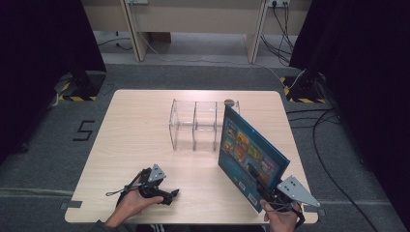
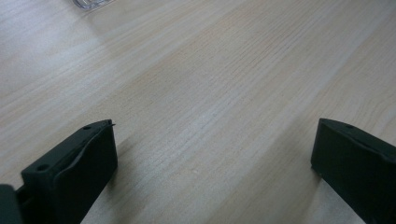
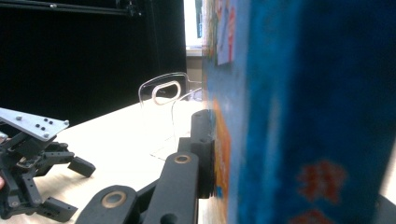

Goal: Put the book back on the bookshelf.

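Gripping the blue book (image 1: 251,154) by its near lower corner, the right gripper (image 1: 267,189) holds it upright and tilted above the wooden table (image 1: 140,140) in the high view, jaws clamped on the cover. Book's far top corner sits just beside the clear acrylic organizer (image 1: 196,124), at its right end. A small dark round object (image 1: 229,102) lies behind the organizer. Left gripper (image 1: 170,195) rests on the table in the person's left hand (image 1: 133,203), well apart from the book, jaws pointing toward it. Right hand (image 1: 280,220) at the table's near edge.

Left gripper view: both black jaws stand spread wide, bare tabletop (image 2: 210,93) between them, nothing pinched. A bit of clear plastic (image 2: 91,3) shows far beyond the left jaw, at the top edge.

Right gripper view: book (image 3: 303,107) stands right up against the camera, blurred, with one black jaw pad pressed flat onto its printed cover; the other jaw is hidden behind the book. Pinching the book. Beyond the visible jaw, the organizer (image 3: 163,93) with an oval handle cutout stands on the table. Off to the side of that jaw, the left gripper (image 3: 70,184) lies low on the table, jaws apart.
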The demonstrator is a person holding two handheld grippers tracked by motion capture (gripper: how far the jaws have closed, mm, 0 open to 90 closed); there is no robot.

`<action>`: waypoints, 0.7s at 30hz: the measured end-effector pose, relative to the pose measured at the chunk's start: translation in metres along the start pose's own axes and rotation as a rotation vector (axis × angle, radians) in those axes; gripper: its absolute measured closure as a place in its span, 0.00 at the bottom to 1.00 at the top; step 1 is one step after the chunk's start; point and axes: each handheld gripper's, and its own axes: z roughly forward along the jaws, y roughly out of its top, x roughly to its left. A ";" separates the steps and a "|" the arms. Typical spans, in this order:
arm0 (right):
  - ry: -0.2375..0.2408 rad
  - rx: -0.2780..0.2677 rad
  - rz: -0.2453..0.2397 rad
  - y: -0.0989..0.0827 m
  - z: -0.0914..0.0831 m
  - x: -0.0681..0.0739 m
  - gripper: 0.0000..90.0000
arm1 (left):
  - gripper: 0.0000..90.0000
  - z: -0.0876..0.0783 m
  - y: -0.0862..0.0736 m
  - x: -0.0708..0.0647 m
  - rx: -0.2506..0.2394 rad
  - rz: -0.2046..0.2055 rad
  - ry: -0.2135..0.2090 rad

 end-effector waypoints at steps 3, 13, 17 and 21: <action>-0.006 0.001 0.008 0.001 -0.001 -0.001 0.92 | 0.00 0.000 0.000 0.000 -0.001 0.002 -0.002; -0.031 -0.009 0.008 0.004 -0.003 -0.008 0.92 | 0.00 0.000 0.000 0.000 0.000 0.003 -0.003; -0.039 -0.013 0.006 0.005 -0.003 -0.011 0.92 | 0.00 0.000 0.000 0.000 0.000 0.003 -0.003; -0.057 -0.019 0.003 0.007 -0.001 -0.016 0.92 | 0.00 0.000 0.000 0.000 0.000 0.003 -0.003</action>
